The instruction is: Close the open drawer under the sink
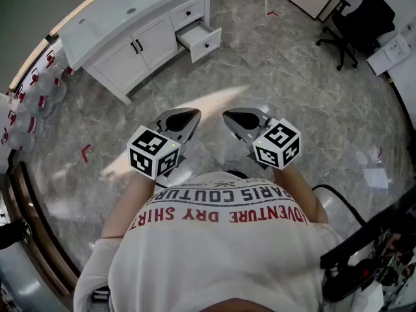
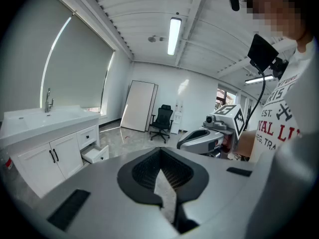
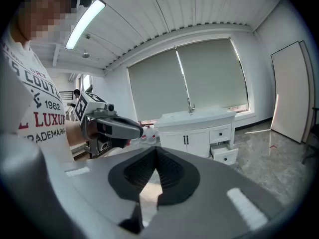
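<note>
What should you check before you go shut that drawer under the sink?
1. Open drawer in sight: ok, it sticks out of the sink cabinet.
2. Left gripper free: ok, fingers together, holding nothing.
3. Right gripper free: ok, same.
4. Drawer within reach: not ok, a stretch of floor lies between.
5. Way there: ok, nothing stands on it.
6. Drawer's inside free of jams: cannot tell, too small to see.

The glossy grey marble floor (image 1: 286,77) carries a white sink cabinet (image 1: 140,44). Red-capped jugs (image 1: 39,83) line up just left of the cabinet, a black chair (image 1: 348,28) stands well to its right, and a red tape mark (image 1: 85,152) lies in front.
</note>
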The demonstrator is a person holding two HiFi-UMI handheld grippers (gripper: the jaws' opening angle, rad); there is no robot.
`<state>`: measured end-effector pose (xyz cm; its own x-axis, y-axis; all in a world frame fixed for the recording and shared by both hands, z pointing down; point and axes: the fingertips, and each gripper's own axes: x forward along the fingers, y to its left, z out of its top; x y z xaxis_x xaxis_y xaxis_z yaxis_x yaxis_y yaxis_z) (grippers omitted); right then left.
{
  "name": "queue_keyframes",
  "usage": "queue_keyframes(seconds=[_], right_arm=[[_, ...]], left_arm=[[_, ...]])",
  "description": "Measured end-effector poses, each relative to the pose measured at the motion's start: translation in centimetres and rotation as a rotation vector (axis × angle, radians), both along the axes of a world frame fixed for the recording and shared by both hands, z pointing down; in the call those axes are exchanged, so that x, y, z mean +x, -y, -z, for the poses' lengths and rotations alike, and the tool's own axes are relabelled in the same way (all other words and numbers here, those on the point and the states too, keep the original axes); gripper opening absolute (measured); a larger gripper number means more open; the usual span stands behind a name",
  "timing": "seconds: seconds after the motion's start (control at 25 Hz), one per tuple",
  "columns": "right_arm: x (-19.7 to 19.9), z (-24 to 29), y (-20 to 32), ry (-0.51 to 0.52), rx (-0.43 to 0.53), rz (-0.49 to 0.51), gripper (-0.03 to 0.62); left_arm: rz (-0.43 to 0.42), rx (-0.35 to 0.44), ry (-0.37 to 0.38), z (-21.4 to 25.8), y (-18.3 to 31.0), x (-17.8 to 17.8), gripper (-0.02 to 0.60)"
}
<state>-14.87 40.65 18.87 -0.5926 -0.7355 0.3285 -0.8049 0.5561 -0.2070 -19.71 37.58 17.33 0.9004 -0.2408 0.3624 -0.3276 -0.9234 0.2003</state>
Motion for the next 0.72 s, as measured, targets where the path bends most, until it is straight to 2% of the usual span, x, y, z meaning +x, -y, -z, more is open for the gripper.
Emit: queue_keyframes(seconds=[0.72], right_arm=[[-0.07,0.04,0.56,0.018,0.005,-0.007,0.002]], left_arm=[[0.009,-0.009,-0.001,-0.2,0.38,-0.22,0.002]])
